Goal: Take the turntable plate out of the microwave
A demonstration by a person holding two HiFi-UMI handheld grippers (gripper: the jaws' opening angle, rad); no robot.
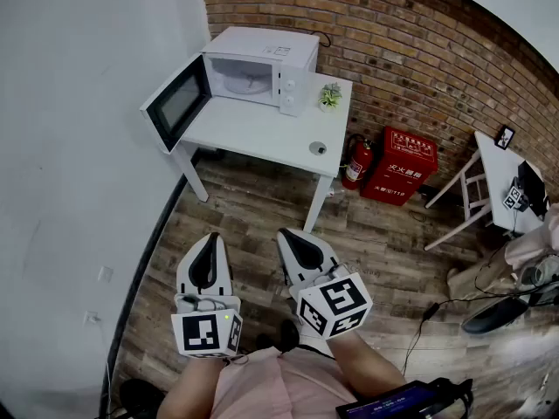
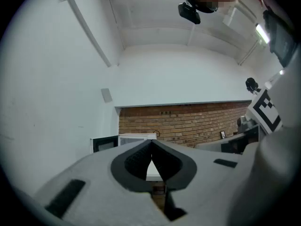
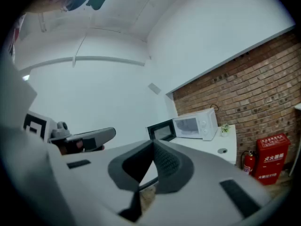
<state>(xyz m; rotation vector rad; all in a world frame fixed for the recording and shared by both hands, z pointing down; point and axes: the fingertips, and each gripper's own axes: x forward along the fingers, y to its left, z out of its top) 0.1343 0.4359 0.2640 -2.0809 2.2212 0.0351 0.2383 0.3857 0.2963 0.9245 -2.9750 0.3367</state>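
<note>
Left gripper point(image 1: 210, 238) and right gripper point(image 1: 285, 234) clenched on nothing, well short of the open microwave point(image 1: 262, 59).
Nearest, both are held side by side over the plank floor point(image 1: 384, 234). Farther off, on the white table point(image 1: 262, 138), the microwave's door point(image 1: 177, 101) hangs open to the left. The turntable plate point(image 1: 243, 83), pale and round, lies inside the microwave. To the right, a red box point(image 1: 399, 166) bears white Chinese characters.

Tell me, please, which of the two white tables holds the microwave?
The left table, standing left of the fire extinguisher; the right table, at the picture's edge, has none.
</note>
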